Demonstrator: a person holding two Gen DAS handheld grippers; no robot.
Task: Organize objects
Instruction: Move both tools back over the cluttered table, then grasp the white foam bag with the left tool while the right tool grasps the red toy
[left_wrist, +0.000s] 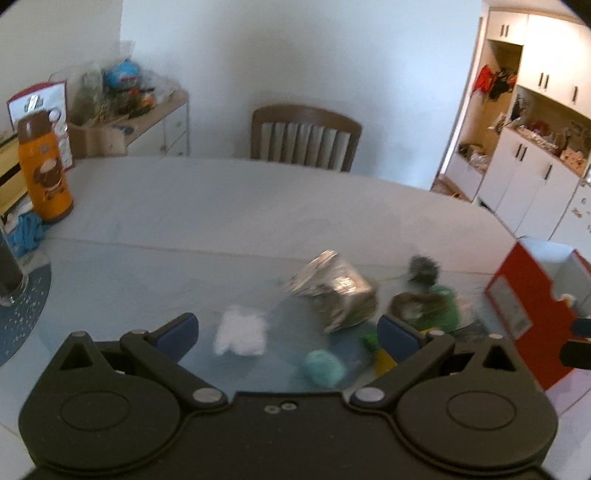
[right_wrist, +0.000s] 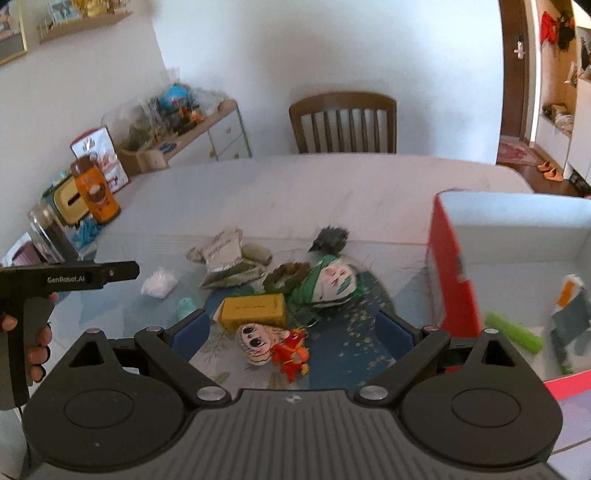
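Below both wide-open, empty tongs (right_wrist: 293, 328) — yellow box (right_wrist: 254, 311) just ahead.

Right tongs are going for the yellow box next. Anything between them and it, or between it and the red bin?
Nothing blocks the right tongs: the yellow box lies just ahead of the open fingers. The cartoon-face toy sits nearer, slightly left. Toward the red bin, the green-wrapped doll lies beside the path; the bin's wall must be cleared.
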